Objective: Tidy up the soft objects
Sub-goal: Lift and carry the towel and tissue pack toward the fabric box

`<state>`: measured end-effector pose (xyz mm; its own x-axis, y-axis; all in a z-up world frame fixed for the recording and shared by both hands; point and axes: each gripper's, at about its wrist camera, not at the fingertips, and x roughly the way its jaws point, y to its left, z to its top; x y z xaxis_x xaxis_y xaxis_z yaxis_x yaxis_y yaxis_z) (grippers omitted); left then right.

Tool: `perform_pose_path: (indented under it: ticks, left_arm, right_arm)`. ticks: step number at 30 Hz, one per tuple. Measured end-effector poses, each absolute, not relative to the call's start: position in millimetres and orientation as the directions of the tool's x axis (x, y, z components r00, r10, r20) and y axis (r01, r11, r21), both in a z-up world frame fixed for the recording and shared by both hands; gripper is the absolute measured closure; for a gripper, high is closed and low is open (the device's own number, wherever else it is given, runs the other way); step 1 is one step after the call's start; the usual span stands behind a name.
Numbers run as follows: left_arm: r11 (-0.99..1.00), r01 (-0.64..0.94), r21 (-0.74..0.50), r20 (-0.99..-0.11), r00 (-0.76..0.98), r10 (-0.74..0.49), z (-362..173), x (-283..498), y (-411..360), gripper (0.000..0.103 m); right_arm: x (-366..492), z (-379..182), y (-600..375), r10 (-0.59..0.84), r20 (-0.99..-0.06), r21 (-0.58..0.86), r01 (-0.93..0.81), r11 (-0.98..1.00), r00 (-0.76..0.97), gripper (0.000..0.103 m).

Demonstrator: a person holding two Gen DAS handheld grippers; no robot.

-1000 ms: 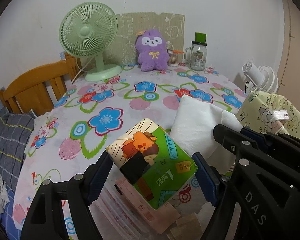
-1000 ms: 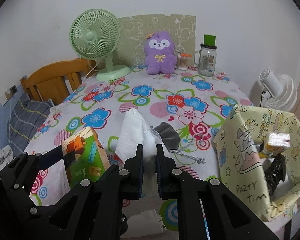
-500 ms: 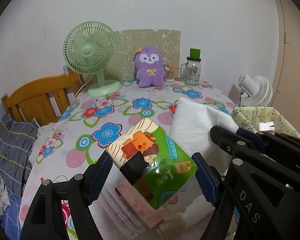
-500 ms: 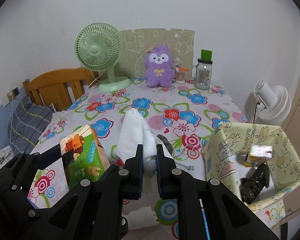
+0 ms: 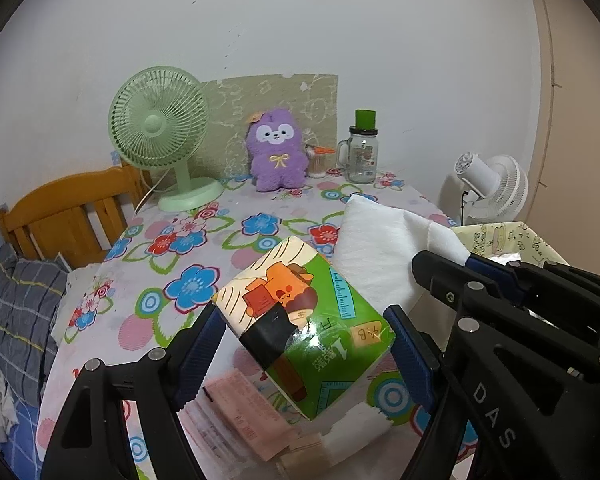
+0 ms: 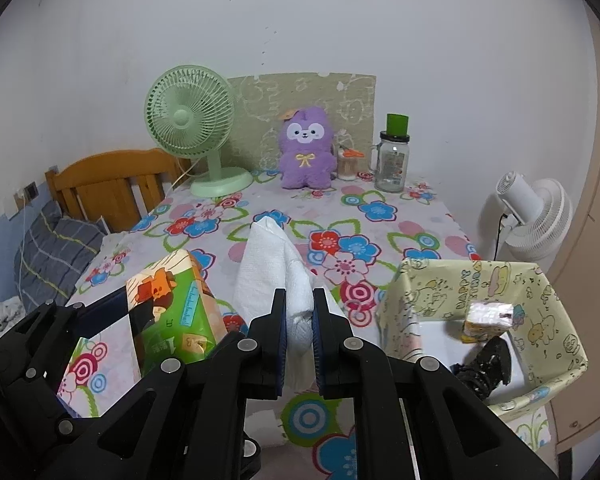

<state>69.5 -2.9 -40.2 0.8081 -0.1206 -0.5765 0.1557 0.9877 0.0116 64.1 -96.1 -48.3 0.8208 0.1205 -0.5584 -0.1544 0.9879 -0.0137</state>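
The worktop [image 6: 380, 216] under its flowered cloth carries everything here, and both tools hang above its near edge, each with something soft in it.

The left tool [image 5: 306, 338] has its jaws spread wide, and between them sits a green tissue pack [image 5: 300, 326] printed with an orange cartoon figure. The blue pads press on its two sides, the pack tilted with one corner pointing down, clear of the cloth. From the other camera the same pack [image 6: 172, 308] shows to the left, held up in the air.

The right tool [image 6: 299, 320] has its jaws drawn almost together, pinching the lower end of a folded white cloth [image 6: 274, 276] whose free end stands up past the fingertips. In the left view that cloth [image 5: 384, 252] sits just to the right of the tissue pack, close to touching it.

To the right, at the worktop's edge, stands a yellow patterned box [image 6: 480, 292] with its top open; inside lie a small foil-topped packet [image 6: 488, 316] and a black object [image 6: 484, 364] I can't make out.

Along the far wall sit a green fan [image 6: 196, 128], a purple plush toy [image 6: 308, 148] and a glass jar with a green lid [image 6: 392, 160], well apart from both tools.
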Motion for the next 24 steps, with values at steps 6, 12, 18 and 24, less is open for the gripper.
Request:
perform_pose_path:
  ticks: [6, 12, 18, 24]
  left_arm:
    - [0.982, 0.187, 0.002, -0.569, 0.808, -0.153, -36.2, 70.2, -18.5, 0.021]
    - [0.978, 0.207, 0.012, -0.566, 0.808, -0.164, -34.2, 73.0, -34.8, 0.021]
    - [0.973, 0.232, 0.018, -0.561, 0.807, -0.182, -30.5, 76.8, -53.3, 0.021]
    - [0.968, 0.250, 0.023, -0.561, 0.805, -0.194, -29.1, 80.8, -69.6, 0.021]
  right_arm:
    - [63.4, -43.0, -112.9, 0.126, -0.550, -0.002, -0.153, 0.988, 0.826, 0.089]
    - [63.4, -40.1, -127.9, 0.108, -0.541, -0.008, -0.133, 0.991, 0.834, 0.089]
    - [63.1, -36.2, -145.8, 0.088, -0.532, -0.008, -0.109, 0.994, 0.842, 0.089]
    - [65.7, -33.0, -163.3, 0.075, -0.530, -0.004, -0.091, 0.996, 0.845, 0.089]
